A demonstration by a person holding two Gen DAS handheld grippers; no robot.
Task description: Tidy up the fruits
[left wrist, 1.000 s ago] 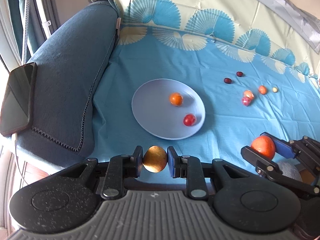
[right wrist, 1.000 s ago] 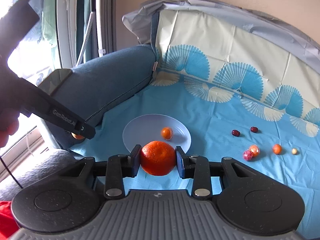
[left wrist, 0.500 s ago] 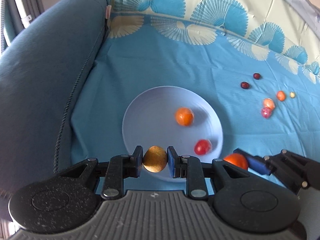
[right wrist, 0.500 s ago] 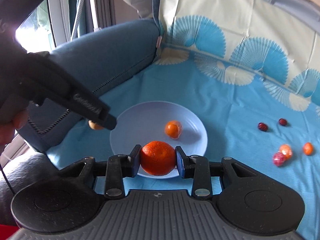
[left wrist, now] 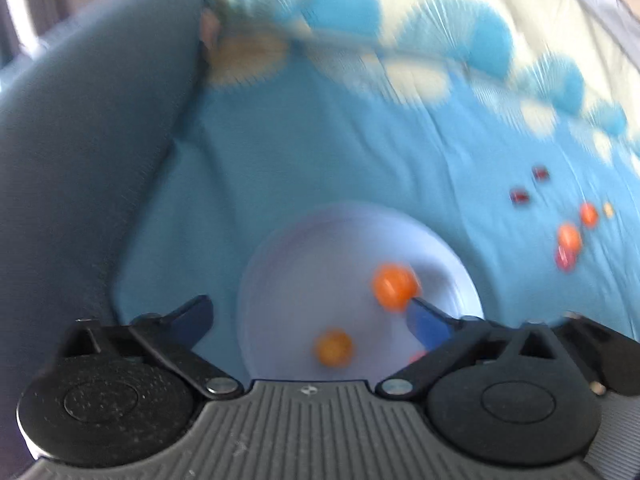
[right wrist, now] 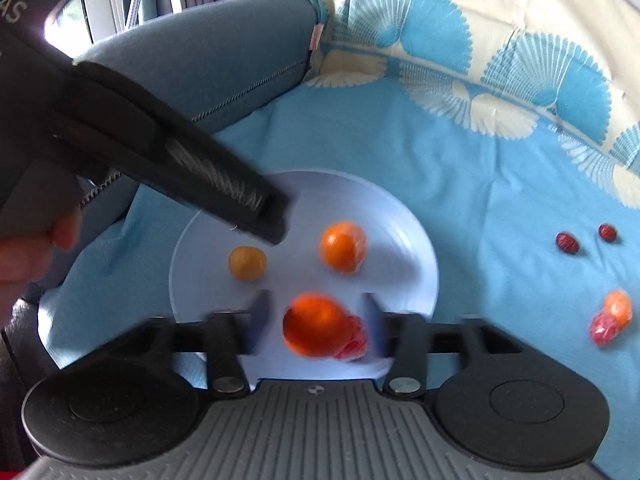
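Observation:
A pale blue plate (right wrist: 408,236) lies on the blue cloth. My left gripper (left wrist: 308,320) is open above the plate (left wrist: 280,280); a small golden fruit (left wrist: 334,347) lies on the plate between its spread fingers, also in the right wrist view (right wrist: 247,263). My right gripper (right wrist: 314,320) is open with jaws apart; the large orange (right wrist: 314,326) lies between them on the plate, touching a small red fruit (right wrist: 354,344). A wrapped orange fruit (right wrist: 343,246) sits mid-plate, also in the left wrist view (left wrist: 395,286). The left view is blurred.
Loose fruits lie on the cloth at right: two dark red ones (right wrist: 567,242), an orange one (right wrist: 618,307) and a red one (right wrist: 602,332). A blue sofa armrest (right wrist: 208,64) rises left of the plate. The left gripper's body (right wrist: 160,152) crosses the right view.
Both grippers have opened over the plate. The golden fruit has left the left gripper and the large orange has left the right gripper; both now lie on the plate.

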